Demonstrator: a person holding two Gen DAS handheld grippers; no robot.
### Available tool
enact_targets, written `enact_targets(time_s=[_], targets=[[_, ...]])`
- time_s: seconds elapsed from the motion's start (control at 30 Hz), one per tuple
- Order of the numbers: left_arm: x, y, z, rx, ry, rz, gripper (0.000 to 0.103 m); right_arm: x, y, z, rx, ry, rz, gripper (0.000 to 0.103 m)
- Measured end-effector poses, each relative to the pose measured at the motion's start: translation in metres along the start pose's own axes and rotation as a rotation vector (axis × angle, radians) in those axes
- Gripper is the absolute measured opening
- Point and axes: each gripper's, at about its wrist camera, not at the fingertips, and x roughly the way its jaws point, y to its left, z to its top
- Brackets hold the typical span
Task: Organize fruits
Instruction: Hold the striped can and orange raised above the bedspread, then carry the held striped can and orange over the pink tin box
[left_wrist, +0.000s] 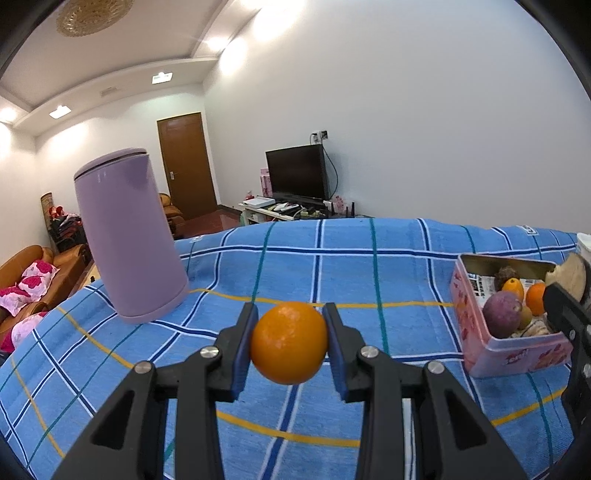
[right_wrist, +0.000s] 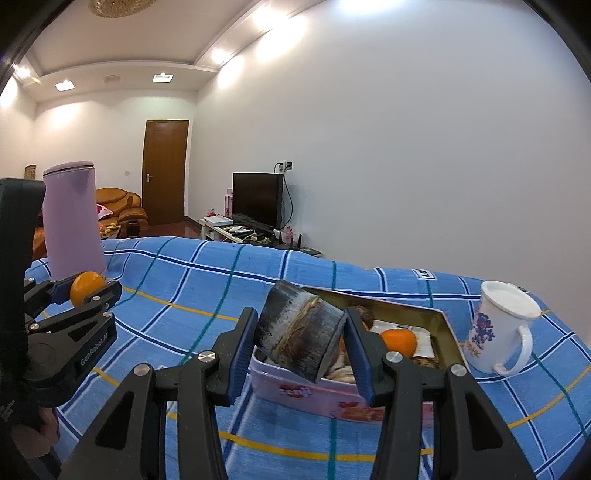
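My left gripper (left_wrist: 289, 341) is shut on an orange (left_wrist: 289, 342) and holds it above the blue checked cloth; the orange also shows in the right wrist view (right_wrist: 86, 293). My right gripper (right_wrist: 301, 341) is shut on a dark, striped cut piece of sugarcane-like stalk (right_wrist: 300, 336), held over the near end of a pink tin box (right_wrist: 314, 397). The pink tin box (left_wrist: 513, 350) stands at the right and holds oranges (left_wrist: 535, 299), a purple round fruit (left_wrist: 503, 318) and other pieces.
A tall lilac canister (left_wrist: 129, 236) stands at the left on the blue checked cloth (left_wrist: 369, 273). A white printed mug (right_wrist: 498, 332) stands right of the tin. Beyond the table edge are a TV (left_wrist: 297, 171), a door and brown sofas.
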Motion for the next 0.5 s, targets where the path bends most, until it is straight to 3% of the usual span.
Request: enact_targets(time_s=[0.5], targets=[[-0.011,-0.035,0.0,0.033,-0.005,-0.051,0.038,-0.007,-0.036,-0.004,0.0,0.0,-0.036,0.049]])
